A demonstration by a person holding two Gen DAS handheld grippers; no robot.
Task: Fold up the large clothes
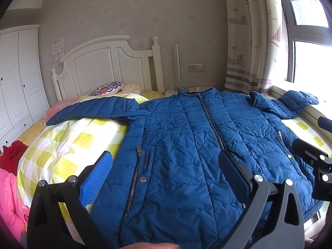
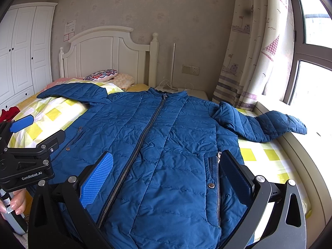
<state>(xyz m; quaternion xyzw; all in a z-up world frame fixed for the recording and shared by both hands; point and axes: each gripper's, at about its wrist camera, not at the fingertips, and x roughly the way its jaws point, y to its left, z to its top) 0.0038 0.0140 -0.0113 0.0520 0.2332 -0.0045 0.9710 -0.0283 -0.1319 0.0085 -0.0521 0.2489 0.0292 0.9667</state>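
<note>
A blue quilted jacket (image 1: 186,137) (image 2: 166,145) lies flat and zipped on the bed, front up, collar toward the headboard. Its left sleeve (image 1: 93,108) (image 2: 74,92) stretches over the checked quilt; its right sleeve (image 1: 290,103) (image 2: 269,124) bends onto the window ledge. My left gripper (image 1: 166,164) hovers open over the jacket's lower left part, near the pocket zip. My right gripper (image 2: 166,161) hovers open over the lower right part, beside the other pocket. Neither holds anything. The left gripper (image 2: 31,128) also shows at the left of the right wrist view, held by a hand (image 2: 14,203).
A yellow-checked quilt (image 1: 68,143) covers the bed, with pillows (image 1: 108,88) by the white headboard (image 1: 103,66). Red and pink clothes (image 1: 10,176) lie at the left. A white wardrobe (image 1: 16,78) stands left; a curtain (image 1: 253,41) and window ledge (image 2: 294,137) are right.
</note>
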